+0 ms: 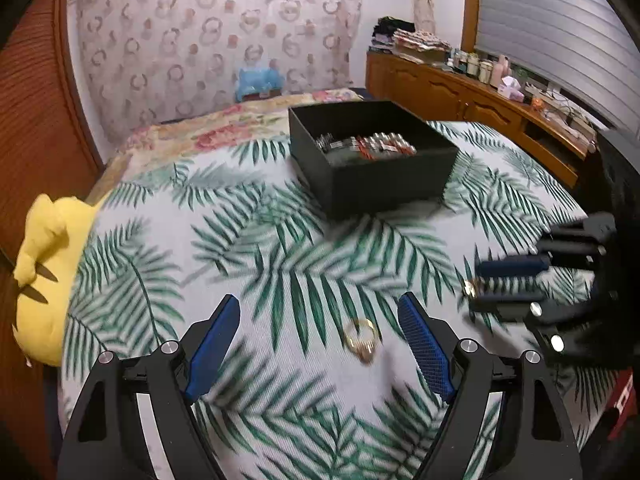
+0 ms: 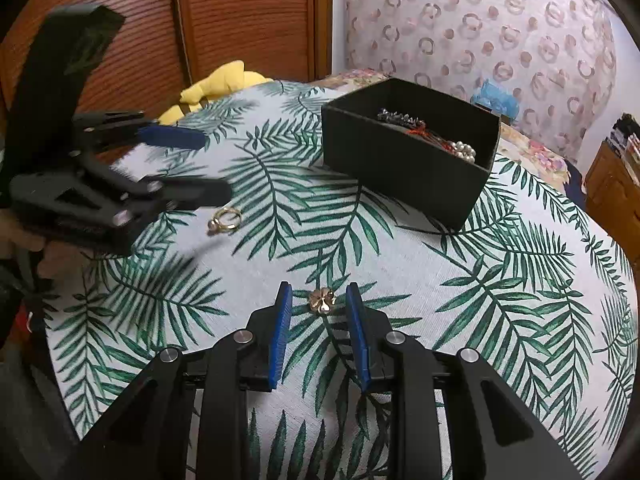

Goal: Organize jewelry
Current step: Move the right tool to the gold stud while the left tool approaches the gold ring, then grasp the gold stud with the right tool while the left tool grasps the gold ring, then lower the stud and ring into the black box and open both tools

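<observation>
Lying on the near bedspread [image 1: 280,240], gold ring [image 1: 361,340] sits between wide-open left gripper [image 1: 320,332]; flower charm [image 2: 321,300] between right gripper [image 2: 319,300], pads apart, untouched. Both judged light, stiff, slippery: pinch across edges.

This is a bedroom in a home. A bed [image 1: 168,208] fills the middle, spread with a palm-leaf cover over a floral quilt [image 1: 224,128], and a yellow plush toy [image 1: 48,264] lies at its edge. Slatted wooden wardrobe doors [image 2: 248,20] stand on one side. A patterned pink curtain [image 1: 208,28] hangs behind the bed. A long wooden dresser [image 1: 460,96] under a shuttered window [image 1: 552,20] carries folded clothes, jars and bottles.
</observation>
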`<state>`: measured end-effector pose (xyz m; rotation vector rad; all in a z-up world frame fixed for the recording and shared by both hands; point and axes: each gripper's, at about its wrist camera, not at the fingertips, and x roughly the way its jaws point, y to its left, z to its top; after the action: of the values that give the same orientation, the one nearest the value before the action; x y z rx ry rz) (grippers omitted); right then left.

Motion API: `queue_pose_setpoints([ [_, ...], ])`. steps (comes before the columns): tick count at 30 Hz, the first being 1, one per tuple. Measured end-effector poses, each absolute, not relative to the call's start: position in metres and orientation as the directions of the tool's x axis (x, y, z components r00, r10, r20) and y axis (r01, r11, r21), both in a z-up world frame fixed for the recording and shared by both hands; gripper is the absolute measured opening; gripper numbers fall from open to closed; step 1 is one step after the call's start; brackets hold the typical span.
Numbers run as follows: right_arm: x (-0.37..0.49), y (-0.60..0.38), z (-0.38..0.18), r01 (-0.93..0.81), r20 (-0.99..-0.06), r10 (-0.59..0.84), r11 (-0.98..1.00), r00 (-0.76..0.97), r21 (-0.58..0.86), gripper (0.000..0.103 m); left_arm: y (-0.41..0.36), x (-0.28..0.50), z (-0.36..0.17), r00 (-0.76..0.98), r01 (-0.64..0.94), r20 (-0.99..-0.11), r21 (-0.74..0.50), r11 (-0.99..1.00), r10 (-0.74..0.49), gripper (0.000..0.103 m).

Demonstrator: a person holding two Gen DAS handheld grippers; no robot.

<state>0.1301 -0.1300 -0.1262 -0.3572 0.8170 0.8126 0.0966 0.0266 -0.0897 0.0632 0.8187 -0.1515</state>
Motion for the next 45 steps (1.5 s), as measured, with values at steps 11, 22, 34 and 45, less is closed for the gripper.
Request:
queue_pose_setpoints([
  [11,0.13,-0.133,-0.125,-0.754,-0.748,0.508,0.657,0.427,0.016,0.015,0.008,0.088,-0.102,0.643,0.218,-0.751,-0.008,0.976,-0.15,0.064],
  [22,0.131,-0.143,-0.112,-0.743,-0.715,0.534,0.668,0.452,0.028,0.015,0.005,0.092,-0.109,0.648,0.221,-0.75,0.014,0.975,-0.136,0.019],
  [34,0.139,-0.15,-0.086,-0.75,-0.671,0.566,0.662,0.479,0.022,0.015,0.013,0.101,-0.089,0.709,0.171,-0.694,0.002,0.985,-0.122,0.019],
  [45,0.185,-0.146,-0.062,-0.739,-0.63,0.582,0.673,0.513,0.02,0.015,0.012,0.131,-0.064,0.734,0.173,-0.666,-0.007,0.985,-0.133,0.019],
])
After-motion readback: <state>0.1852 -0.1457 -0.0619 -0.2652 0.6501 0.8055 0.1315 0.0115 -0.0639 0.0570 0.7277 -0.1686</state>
